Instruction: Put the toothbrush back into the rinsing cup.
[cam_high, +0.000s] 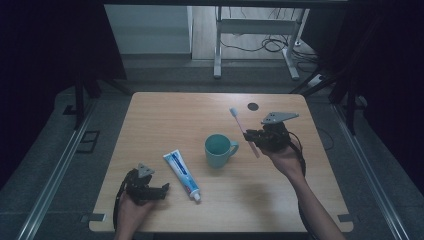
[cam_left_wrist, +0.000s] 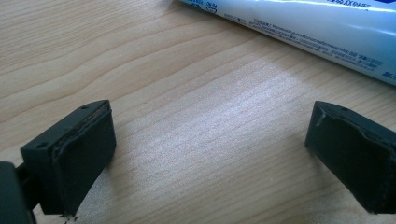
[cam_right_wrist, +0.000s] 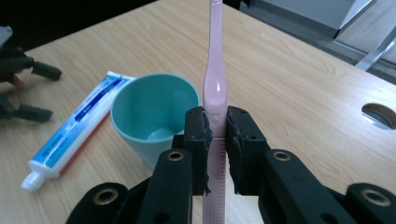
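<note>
My right gripper is shut on a pink toothbrush, held in the air just right of a teal mug; the white bristle head points away toward the table's far edge. A white and blue toothpaste tube lies on the wooden table, its cap toward the near side. My left gripper rests low at the near left, open, jaws wide apart over bare wood, with the tube just beyond them.
A round cable hole sits in the table near the far edge. Beyond the table stand a white desk frame and loose cables on the floor. Dark curtains flank both sides.
</note>
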